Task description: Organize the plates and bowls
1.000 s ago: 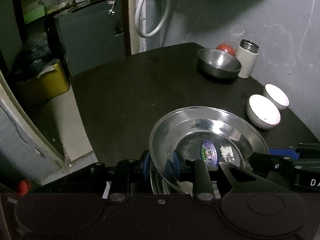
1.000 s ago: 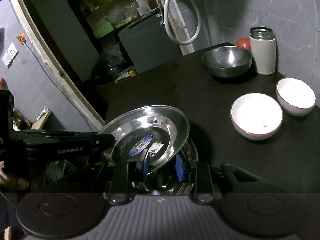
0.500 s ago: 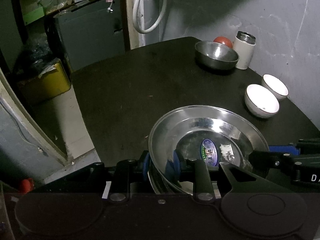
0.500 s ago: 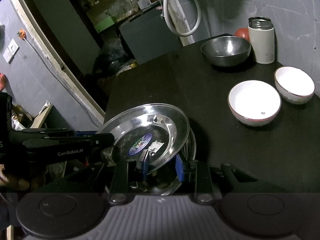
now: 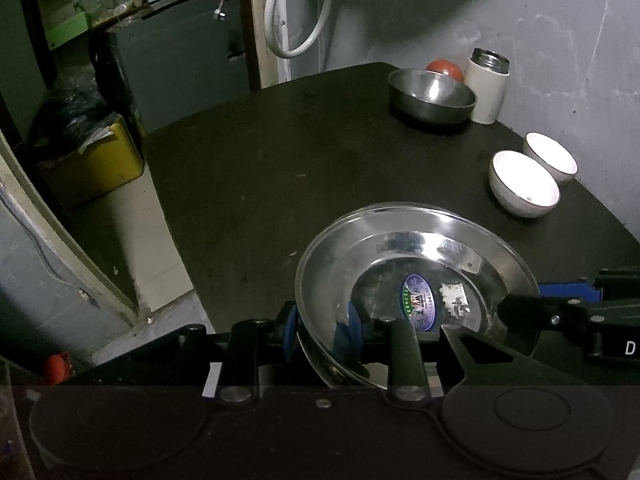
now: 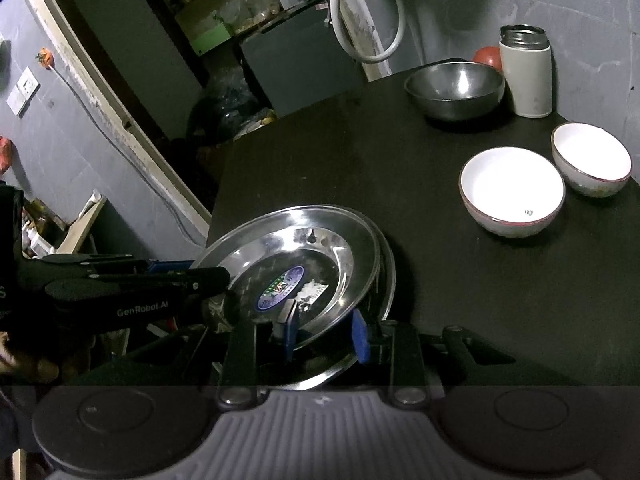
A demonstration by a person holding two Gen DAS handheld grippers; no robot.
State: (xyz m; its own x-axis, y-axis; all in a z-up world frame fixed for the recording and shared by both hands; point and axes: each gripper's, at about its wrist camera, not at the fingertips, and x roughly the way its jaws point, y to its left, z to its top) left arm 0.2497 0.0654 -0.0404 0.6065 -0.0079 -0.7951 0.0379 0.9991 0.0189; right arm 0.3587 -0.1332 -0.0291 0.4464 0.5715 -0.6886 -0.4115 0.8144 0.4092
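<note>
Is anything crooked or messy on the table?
Yes. The shiny metal plate sits tilted on another metal plate near the table's edge, not nested flat, with both grippers at its rim. It also carries a sticker and a torn white label. The two white bowls and steel bowl look tidy.

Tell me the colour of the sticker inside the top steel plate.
The sticker is blue with a green edge and white lettering; the left wrist view shows it best.

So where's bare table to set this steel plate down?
The widest bare stretch of the table runs from the steel plates up to the steel bowl. It's crowded along the wall: flask and both white bowls.
</note>
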